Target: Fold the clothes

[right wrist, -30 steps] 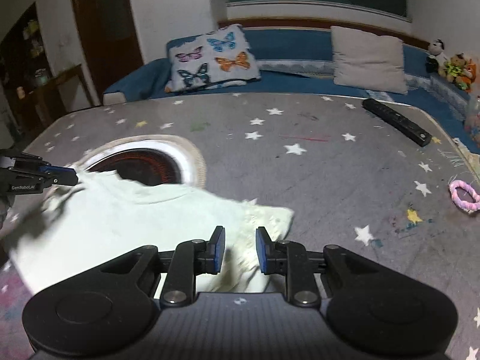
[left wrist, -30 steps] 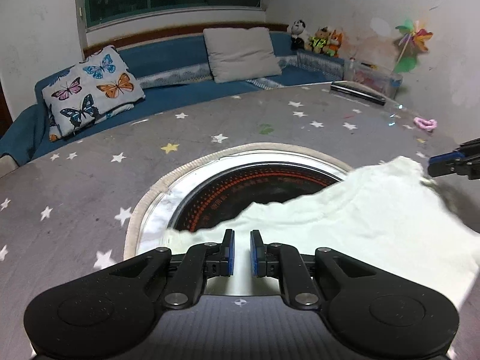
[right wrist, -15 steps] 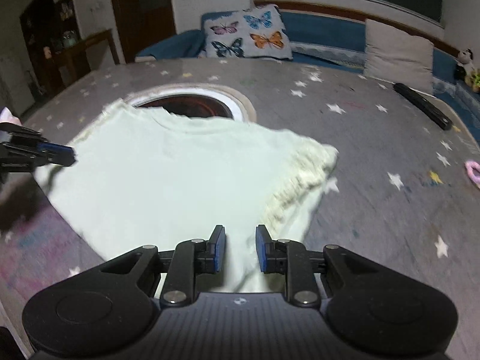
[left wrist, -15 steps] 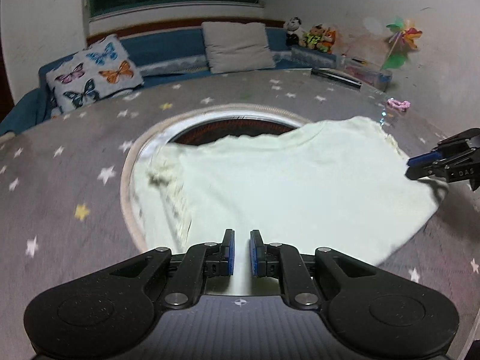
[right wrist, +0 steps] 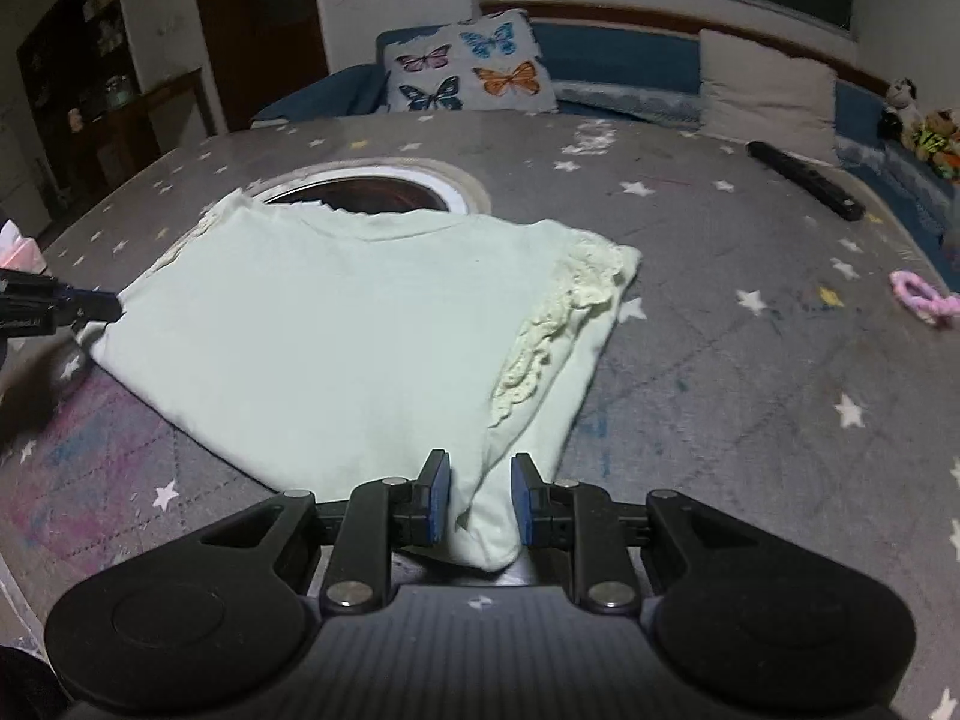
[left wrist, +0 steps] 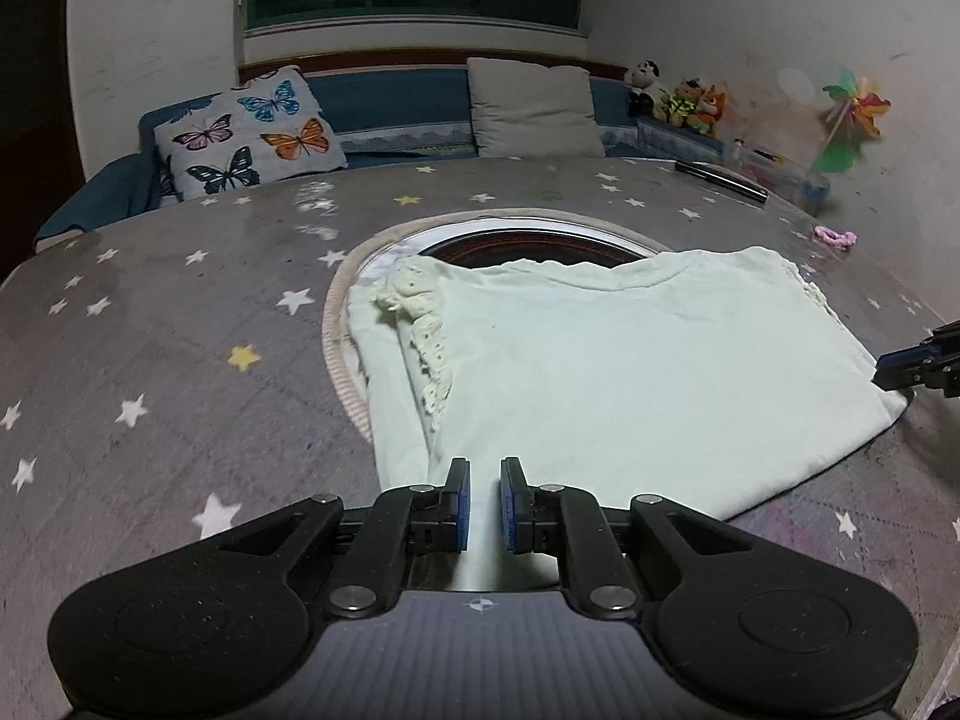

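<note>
Shirt (left wrist: 630,360) spread flat on starred grey table cover (left wrist: 168,360), pinched at 2 near corners.
Left claw (left wrist: 483,504) nearly closed on hem fabric running between its blue pads; right claw (right wrist: 479,501) slightly wider, with bottom corner of shirt bunched between pads, apparently grasped. Ahead of both claws: pale green body of shirt, collar lying over round dark opening (right wrist: 366,192) in cover. Lace sleeve (right wrist: 564,324) folded inward just ahead-right of right claw. Beyond right claw, far right: pink ring (right wrist: 921,294), black remote (right wrist: 804,180). Butterfly pillow (left wrist: 246,132) far ahead-left of left claw.
</note>
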Available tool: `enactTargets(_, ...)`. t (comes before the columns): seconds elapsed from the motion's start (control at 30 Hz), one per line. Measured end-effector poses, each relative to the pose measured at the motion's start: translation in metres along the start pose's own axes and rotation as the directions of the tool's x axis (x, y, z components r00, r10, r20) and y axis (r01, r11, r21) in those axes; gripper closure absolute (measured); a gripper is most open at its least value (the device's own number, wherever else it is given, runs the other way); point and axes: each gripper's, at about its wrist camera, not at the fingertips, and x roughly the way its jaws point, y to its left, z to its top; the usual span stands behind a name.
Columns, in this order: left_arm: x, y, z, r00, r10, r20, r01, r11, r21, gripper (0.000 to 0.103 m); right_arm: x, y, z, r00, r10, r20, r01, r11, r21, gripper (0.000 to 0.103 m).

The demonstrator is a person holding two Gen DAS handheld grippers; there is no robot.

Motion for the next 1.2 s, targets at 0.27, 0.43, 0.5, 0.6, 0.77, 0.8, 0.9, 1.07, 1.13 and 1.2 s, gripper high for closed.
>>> enactTargets(0.27, -0.006, -0.001, -0.005, 0.999, 0.031, 0.019, -0.031, 0.999, -0.007, 0.09, 0.003, 0.001, -0.002, 1.0, -0.006, 0.01, 0.006, 1.0, 0.015, 0.084)
enactTargets(0.43, -0.013, 0.006, -0.008, 0.999, 0.05, 0.019, -0.049, 0.998, -0.039, 0.089, -0.003, 0.002, 0.003, 1.0, -0.017, 0.024, 0.017, 1.0, 0.0, 0.084)
enactTargets(0.5, -0.016, 0.006, -0.006, 0.998, 0.051, 0.026, -0.05, 0.997, -0.05, 0.089, -0.004, 0.004, 0.006, 0.999, -0.012, 0.038, 0.012, 1.0, -0.004, 0.084)
enactTargets(0.6, -0.017, 0.002, -0.004, 0.998, 0.039, 0.04, -0.037, 0.998, -0.05, 0.088, 0.001, 0.009, 0.009, 0.999, 0.007, 0.044, -0.006, 1.0, -0.004, 0.084)
enactTargets(0.77, -0.006, 0.005, -0.004, 0.998, 0.054, 0.01, -0.054, 0.997, -0.049, 0.085, 0.012, 0.013, 0.006, 1.0, 0.008, 0.026, -0.007, 1.0, -0.01, 0.084)
enactTargets(0.8, -0.006, 0.007, -0.004, 0.999, 0.054, 0.007, -0.054, 0.997, -0.058, 0.085, 0.012, 0.013, 0.006, 1.0, 0.003, 0.025, -0.003, 1.0, -0.008, 0.084)
enactTargets(0.9, -0.013, 0.009, -0.003, 0.998, 0.063, 0.025, -0.061, 0.995, -0.08, 0.075, 0.008, 0.011, 0.009, 1.0, -0.007, 0.024, 0.007, 1.0, -0.006, 0.083)
enactTargets(1.07, -0.017, 0.011, -0.007, 0.996, 0.086, 0.025, -0.083, 0.99, -0.118, 0.059, 0.007, 0.015, 0.016, 0.998, 0.001, 0.056, -0.001, 1.0, -0.013, 0.083)
enactTargets(1.13, -0.017, 0.011, -0.009, 0.996, 0.09, 0.013, -0.087, 0.987, -0.135, 0.059, 0.012, 0.017, 0.017, 0.998, 0.003, 0.055, -0.002, 1.0, -0.015, 0.083)
enactTargets(1.2, -0.018, 0.012, -0.009, 0.995, 0.102, 0.007, -0.099, 0.983, -0.156, 0.059, 0.017, 0.017, 0.017, 0.999, 0.001, 0.048, -0.001, 1.0, -0.01, 0.083)
